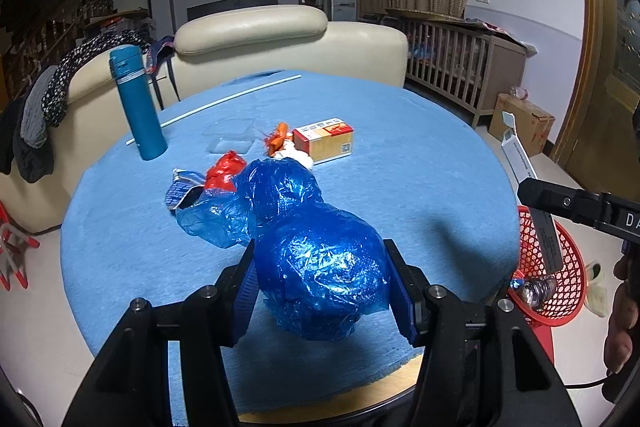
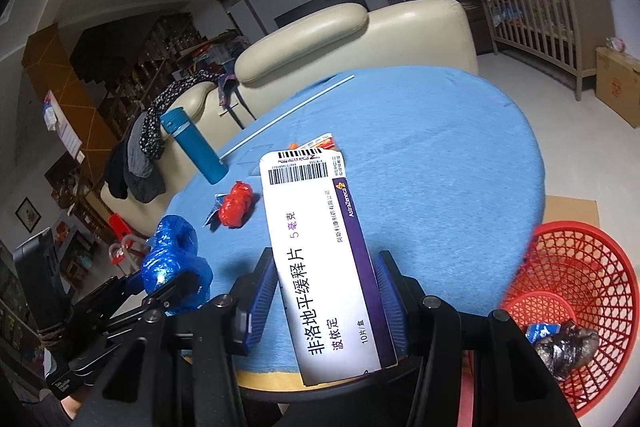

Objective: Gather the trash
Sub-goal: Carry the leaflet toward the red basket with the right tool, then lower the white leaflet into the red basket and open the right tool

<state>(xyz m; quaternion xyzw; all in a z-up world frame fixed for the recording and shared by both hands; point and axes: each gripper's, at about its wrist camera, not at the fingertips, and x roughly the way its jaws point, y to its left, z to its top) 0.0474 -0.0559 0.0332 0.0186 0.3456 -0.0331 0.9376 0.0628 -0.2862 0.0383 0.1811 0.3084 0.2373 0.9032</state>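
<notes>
Trash being carried in both grippers toward the red mesh basket [image 2: 576, 291].

Blue pads of the left gripper [image 1: 322, 281] are being pressed on a crumpled blue plastic bag [image 1: 320, 267], partly lifted, its tail trailing on the cloth; the right gripper [image 2: 326, 301] is clamped on a white-and-purple medicine box [image 2: 320, 267], held above the table edge. Both grips are best kept firm until each load is hanging over the basket rim, the bag's loose tail being cleared of the red wrapper [image 1: 224, 173] and carton [image 1: 326, 141]. Beyond, a blue-clothed round table [image 1: 420, 147] is bearing a teal flask [image 1: 138, 103]; a cream sofa [image 1: 288, 39] and wooden crib [image 1: 460, 67] are standing behind.
</notes>
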